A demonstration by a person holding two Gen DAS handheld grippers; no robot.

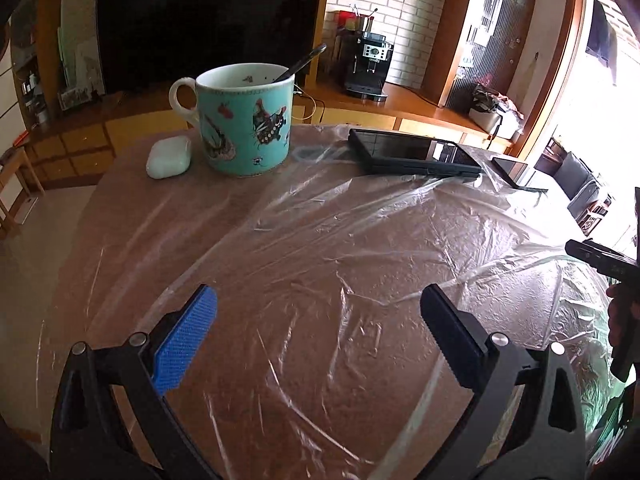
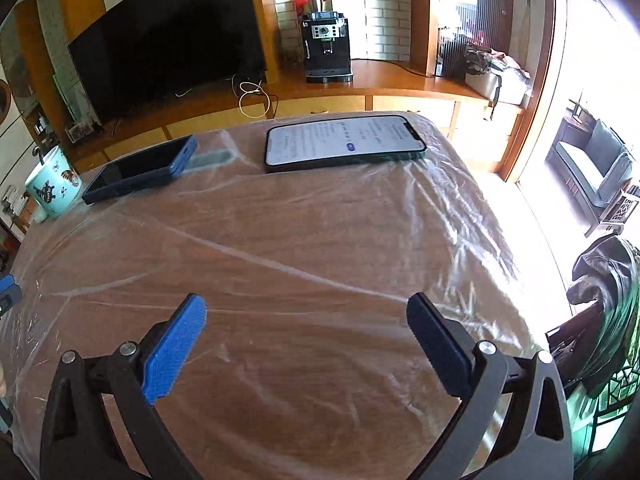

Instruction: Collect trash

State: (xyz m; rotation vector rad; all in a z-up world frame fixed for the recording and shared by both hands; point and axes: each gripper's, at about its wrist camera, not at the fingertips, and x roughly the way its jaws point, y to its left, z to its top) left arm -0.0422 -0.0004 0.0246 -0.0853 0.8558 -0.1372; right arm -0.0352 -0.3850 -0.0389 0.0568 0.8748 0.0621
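Both tongs, left (image 1: 318, 320) and right (image 2: 306, 328), gape wide, holding nothing.

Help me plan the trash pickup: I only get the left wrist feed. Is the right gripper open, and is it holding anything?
Observer: The right gripper is open and holds nothing; it hovers over the clear plastic sheet.
Operator: Is the phone at my far right edge switched on?
Observer: Yes, that smartphone has a lit screen showing text and a blue button.
Operator: And the dark device nearer the mug?
Observer: It is a phone in a blue case, lying face up with its screen off.
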